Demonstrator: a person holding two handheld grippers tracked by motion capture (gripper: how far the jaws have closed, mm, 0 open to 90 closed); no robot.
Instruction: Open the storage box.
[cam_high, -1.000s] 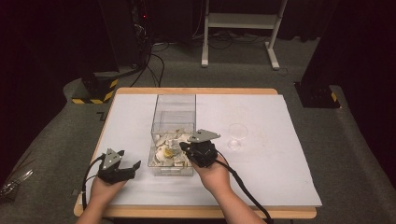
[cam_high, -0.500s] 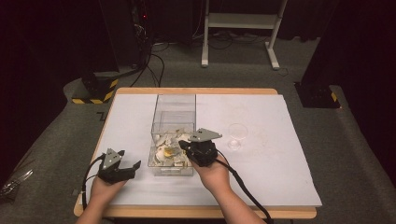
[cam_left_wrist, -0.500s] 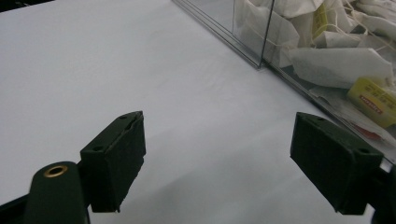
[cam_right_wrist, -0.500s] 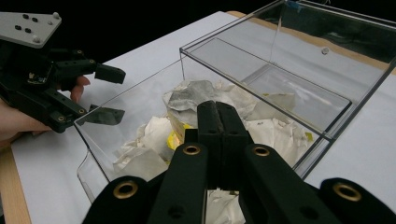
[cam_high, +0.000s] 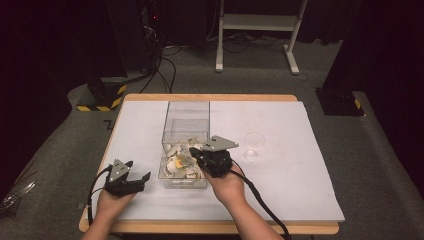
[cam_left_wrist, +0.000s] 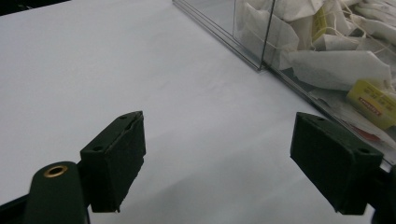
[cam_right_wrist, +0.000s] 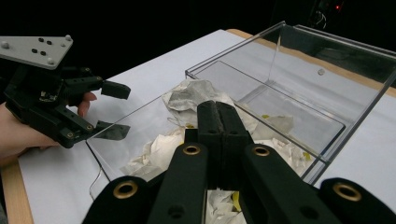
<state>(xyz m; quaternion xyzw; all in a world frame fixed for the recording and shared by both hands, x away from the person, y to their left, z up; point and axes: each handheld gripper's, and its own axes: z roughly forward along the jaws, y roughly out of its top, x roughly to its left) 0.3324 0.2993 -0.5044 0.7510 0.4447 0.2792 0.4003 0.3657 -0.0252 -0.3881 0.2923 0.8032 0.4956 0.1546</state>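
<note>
1. We take the step in hand to be picking a tea bag out of the clear box (cam_high: 185, 142) at the middle of the high view. The tea bags (cam_high: 181, 164) lie heaped in its near end; the far end is bare.

2. Our right gripper (cam_right_wrist: 218, 122) hangs over the near right wall of the box, tips pointing into the heap. Its jaws are pressed together. Whether a string or a corner of paper is pinched between them, we cannot tell.

3. Our left gripper (cam_left_wrist: 231, 170) rests on the white sheet (cam_high: 280, 175) at the lower left of the high view, just beside the box. Its jaws stand apart with nothing between them.

4. To do this well, we judge that we should lift straight up and slowly. The bags are light and their strings tangle, so a neighbour may ride up with ours.

5. If nothing comes up, we spread the jaws, settle them around one bag at the top of the heap, and close again.

6. Edges: the box walls rise high around the heap, so we clear the rim before moving sideways.

7. Open room: the sheet to the right is bare apart from a clear cup (cam_high: 254, 143), which tips easily. The left side is free up to the table edge (cam_high: 107, 150).
</note>
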